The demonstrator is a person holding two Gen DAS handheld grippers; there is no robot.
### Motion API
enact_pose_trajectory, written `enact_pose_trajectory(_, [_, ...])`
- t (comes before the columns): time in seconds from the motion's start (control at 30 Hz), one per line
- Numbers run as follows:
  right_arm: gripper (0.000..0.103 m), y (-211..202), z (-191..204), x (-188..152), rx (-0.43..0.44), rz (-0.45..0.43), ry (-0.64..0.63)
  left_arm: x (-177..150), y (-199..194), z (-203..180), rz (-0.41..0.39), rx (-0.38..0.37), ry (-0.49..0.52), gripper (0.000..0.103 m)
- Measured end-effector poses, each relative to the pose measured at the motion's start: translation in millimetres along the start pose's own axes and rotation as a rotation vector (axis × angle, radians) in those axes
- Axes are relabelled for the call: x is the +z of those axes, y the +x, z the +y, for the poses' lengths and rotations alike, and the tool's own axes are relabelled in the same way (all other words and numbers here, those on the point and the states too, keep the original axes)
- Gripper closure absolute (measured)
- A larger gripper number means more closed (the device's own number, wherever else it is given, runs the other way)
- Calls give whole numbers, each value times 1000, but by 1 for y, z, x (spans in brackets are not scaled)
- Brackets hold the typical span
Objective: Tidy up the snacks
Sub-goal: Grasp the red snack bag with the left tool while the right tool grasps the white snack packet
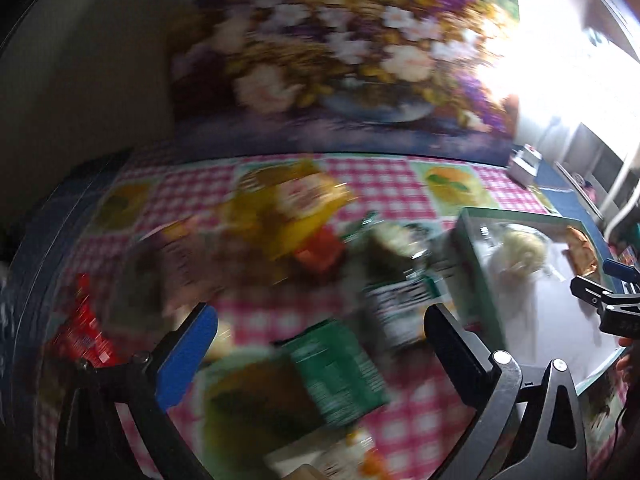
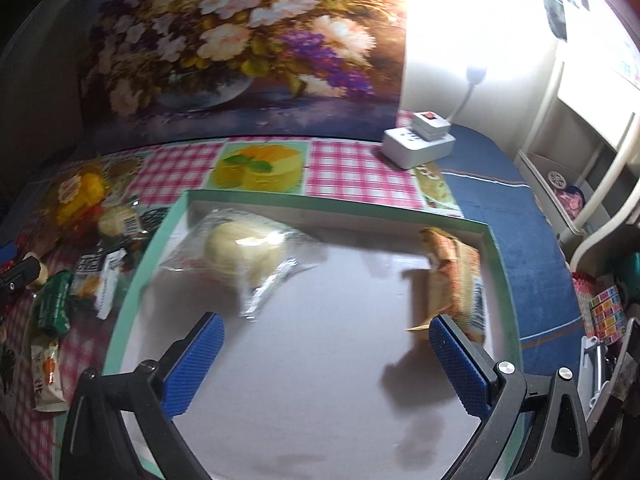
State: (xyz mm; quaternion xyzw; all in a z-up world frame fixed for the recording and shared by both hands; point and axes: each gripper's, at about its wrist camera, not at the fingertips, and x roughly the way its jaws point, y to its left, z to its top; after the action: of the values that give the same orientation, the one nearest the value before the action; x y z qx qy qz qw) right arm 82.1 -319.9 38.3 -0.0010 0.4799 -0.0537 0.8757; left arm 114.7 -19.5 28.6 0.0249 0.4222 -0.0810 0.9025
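Observation:
A shallow green-rimmed box [image 2: 132,296] with a pale floor lies on the checked tablecloth. Inside it rest a clear-wrapped pale bun [image 2: 240,250] at the back left and an orange-wrapped snack [image 2: 456,276] against the right wall. My right gripper [image 2: 326,350] hovers open over the box floor, nothing between its fingers. In the blurred left wrist view, my left gripper [image 1: 320,344] stands open above a pile of snacks: a green packet [image 1: 340,376], a yellow packet [image 1: 292,208], a red packet [image 1: 84,336]. The box [image 1: 476,276] shows at the right there.
A floral painting [image 2: 240,40] leans against the wall behind the table. A white power strip [image 2: 416,140] sits at the back right on a blue cloth [image 2: 520,240]. White shelving [image 2: 592,168] stands at the right. More loose snacks [image 2: 52,308] lie left of the box.

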Motion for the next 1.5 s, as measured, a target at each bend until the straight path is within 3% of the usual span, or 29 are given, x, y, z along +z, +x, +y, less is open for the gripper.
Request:
enact_pose_trajectory(0.23, [0,-6,44,2,60,8,-71,-29,-16,55,9,70,-100,0])
enact_pose_trajectory(0.4, [0,-14,88,1,157,13,-145,-51,-32,90,6,105,-186,0])
enact_pose_trajectory(0.77, [0,-22,182,-24,321,79,-338,-93,-44,109,70,113,-220,0])
enact_pose_trajectory(0.97, [0,-17,220,-47,360,139,-400,-107,-40,105,123,129,-173,0])
enact_pose_trajectory(1.23, [0,-10,248,-67,350,180,-449,-104,-43,141,98,205,-243,0])
enact_pose_trajectory(1.5, [0,-4,262,-74,312,180,-470,-78,-24,162,69,220,-302,0])
